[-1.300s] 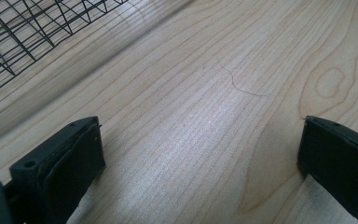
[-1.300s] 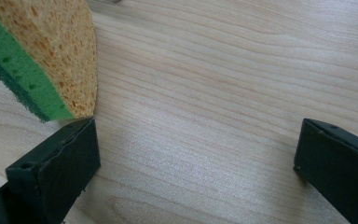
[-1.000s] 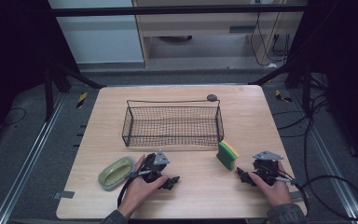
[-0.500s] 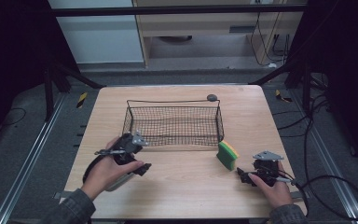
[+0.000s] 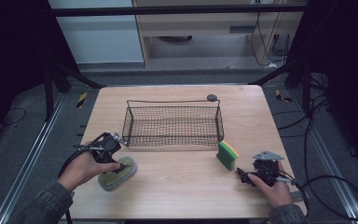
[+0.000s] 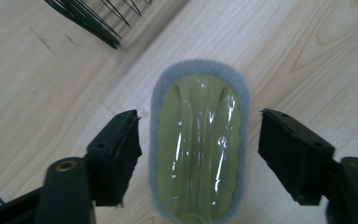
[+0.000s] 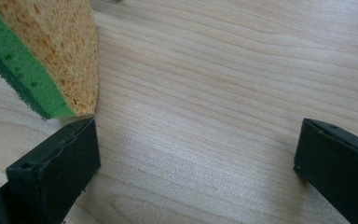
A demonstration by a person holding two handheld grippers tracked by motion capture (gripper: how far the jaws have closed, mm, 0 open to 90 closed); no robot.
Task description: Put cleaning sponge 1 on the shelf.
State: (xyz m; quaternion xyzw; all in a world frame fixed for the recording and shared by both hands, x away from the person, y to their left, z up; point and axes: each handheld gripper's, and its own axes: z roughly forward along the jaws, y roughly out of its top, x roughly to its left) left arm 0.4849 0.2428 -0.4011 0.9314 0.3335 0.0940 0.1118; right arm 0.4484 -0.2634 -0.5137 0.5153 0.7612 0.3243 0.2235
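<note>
1. We bring the left gripper (image 6: 198, 154) down over the scrubber (image 6: 199, 147), a pale green pad on a grey base lying flat on the table (image 5: 182, 186) near its front left corner.
2. Its jaws have just been closing, with the scrubber between them; both pads stand clear of its sides, so nothing is pinched yet.
3. The right gripper (image 7: 193, 172) rests low on the bare wood at the front right, jaws spread wide, nothing between them. The sponge (image 7: 42, 51), yellow with a green face, stands on edge just beside its left jaw.
4. The basket (image 5: 173, 122), black wire mesh, sits mid-table and looks empty. We judge the job as loading it, and that is barely begun: scrubber and sponge are both out on the table.
5. Left to do: squeeze, lift, carry to the basket, then likely the sponge.
6. The table is light wood. A small dark knob (image 5: 211, 97) lies behind the basket. Around us, dark floor, rails, loose cables, a pale cabinet at the back.
</note>
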